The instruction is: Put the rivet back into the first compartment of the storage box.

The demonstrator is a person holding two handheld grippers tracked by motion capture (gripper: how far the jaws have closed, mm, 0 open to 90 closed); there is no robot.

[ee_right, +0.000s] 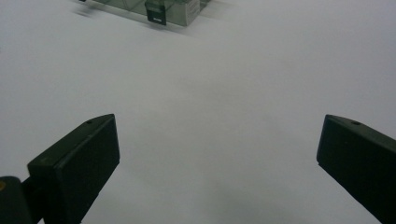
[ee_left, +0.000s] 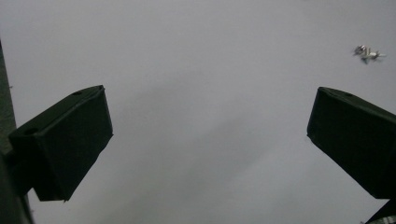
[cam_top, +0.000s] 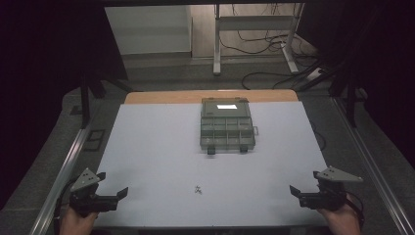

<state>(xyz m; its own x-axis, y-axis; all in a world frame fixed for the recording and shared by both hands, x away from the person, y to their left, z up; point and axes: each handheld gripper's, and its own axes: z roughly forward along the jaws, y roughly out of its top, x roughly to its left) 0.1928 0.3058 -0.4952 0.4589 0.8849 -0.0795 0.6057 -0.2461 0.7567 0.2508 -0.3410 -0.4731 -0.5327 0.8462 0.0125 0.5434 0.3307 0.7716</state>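
Observation:
A clear plastic compartment box [cam_top: 226, 125] with dark latches lies shut at the far middle of the white mat; its near corner [ee_right: 163, 11] is in the right gripper view. A small cluster of metal screws [cam_top: 198, 190] lies on the mat near the front; it is at the upper right [ee_left: 368, 52] in the left gripper view. My left gripper [cam_top: 113, 184] is at the front left corner, open, nothing between its jaws. My right gripper [cam_top: 304, 182] is at the front right corner, open and empty as well. Both are held by hands at the table's near edge.
The white mat [cam_top: 161, 156] covers a wooden table [cam_top: 166, 96]. Metal rails [cam_top: 63, 171] run along both sides. Beyond the table stand a white desk frame [cam_top: 254, 29] and cables on the floor.

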